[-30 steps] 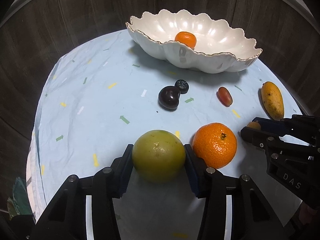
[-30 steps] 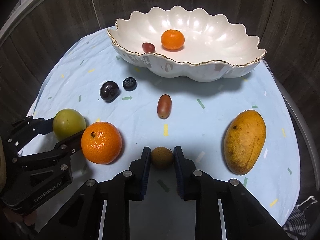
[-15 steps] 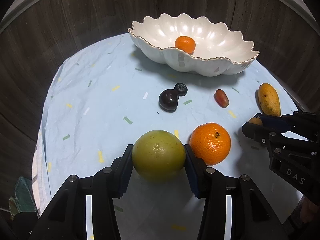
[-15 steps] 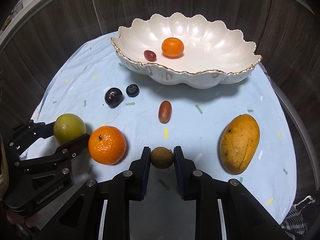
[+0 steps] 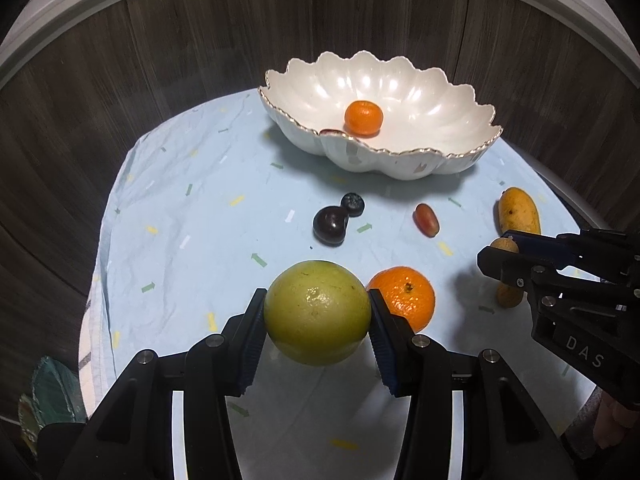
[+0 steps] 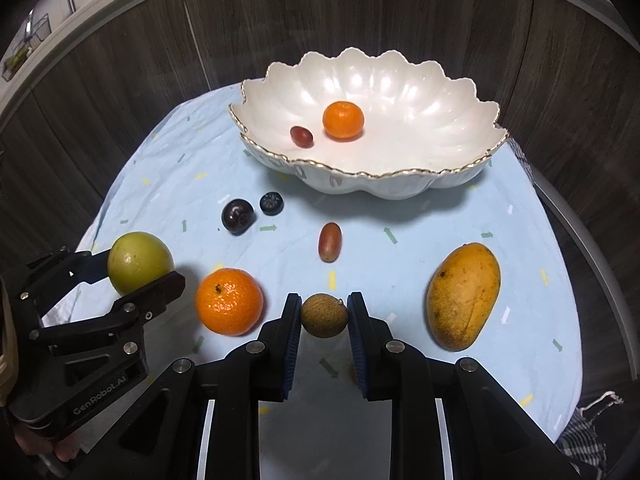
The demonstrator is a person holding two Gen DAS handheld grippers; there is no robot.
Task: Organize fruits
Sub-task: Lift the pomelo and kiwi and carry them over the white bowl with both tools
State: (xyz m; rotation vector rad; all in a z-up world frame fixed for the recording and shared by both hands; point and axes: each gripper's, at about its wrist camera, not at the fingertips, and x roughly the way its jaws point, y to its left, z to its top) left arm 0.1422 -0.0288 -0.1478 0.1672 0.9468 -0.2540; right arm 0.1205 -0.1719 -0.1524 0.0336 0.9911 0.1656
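Left wrist view showed my left gripper (image 5: 317, 320) pinching the green fruit (image 5: 317, 312) by its widest part, lifted clear of the cloth (image 5: 180, 240) so it could travel to the white bowl (image 5: 460, 160). My right gripper (image 6: 324, 316) squeezed the small brown fruit (image 6: 324, 315) likewise.

left gripper (image 5: 317, 316) | at 6 o'clock in its wrist view, both pads pressed against a green fruit (image 5: 317, 312) || right gripper (image 6: 324, 314) | at 6 o'clock, fingers clamping a small brown fruit (image 6: 324, 315)
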